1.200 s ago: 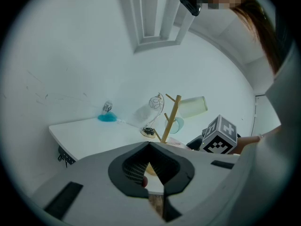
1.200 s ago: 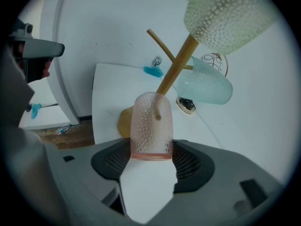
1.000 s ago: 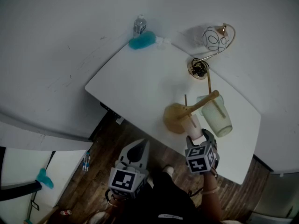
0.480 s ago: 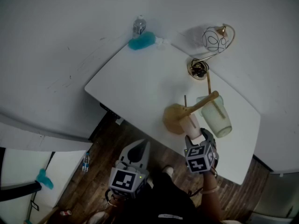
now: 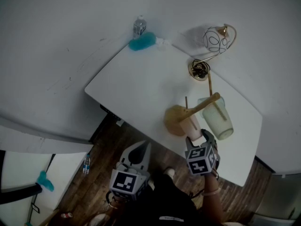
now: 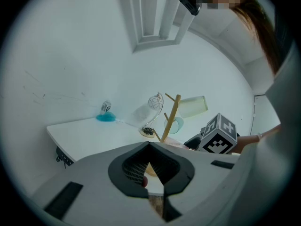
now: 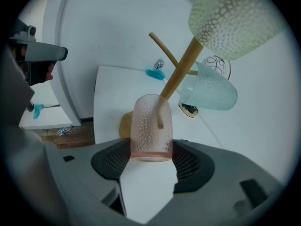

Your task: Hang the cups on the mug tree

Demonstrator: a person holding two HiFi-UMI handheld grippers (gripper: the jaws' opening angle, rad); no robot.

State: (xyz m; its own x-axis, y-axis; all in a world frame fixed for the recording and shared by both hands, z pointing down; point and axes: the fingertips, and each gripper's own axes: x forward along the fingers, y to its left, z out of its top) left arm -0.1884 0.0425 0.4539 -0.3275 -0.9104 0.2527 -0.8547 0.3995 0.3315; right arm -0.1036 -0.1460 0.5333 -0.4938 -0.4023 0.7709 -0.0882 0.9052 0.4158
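Note:
A wooden mug tree [image 5: 202, 105] stands on the white table [image 5: 141, 88] near its front edge. A pale green cup [image 5: 218, 117] hangs on its upper peg, and a light blue cup [image 7: 211, 91] hangs lower behind the pole [image 7: 181, 74]. My right gripper [image 5: 197, 136] is shut on a pink dimpled cup [image 7: 151, 126], rim toward the camera. A peg shows through the cup's wall, inside it. My left gripper [image 5: 141, 147] hovers off the table over the floor. Its tips [image 6: 149, 145] meet with nothing between them. From there the tree [image 6: 170, 119] and green cup [image 6: 192, 106] show ahead.
A gold lamp with a wire globe [image 5: 214, 39] stands at the table's far right, its base [image 5: 200, 69] just behind the tree. A teal object [image 5: 142, 40] and a water bottle [image 5: 140, 25] sit at the far corner. Wooden floor [image 5: 117, 140] lies below the table's near edge.

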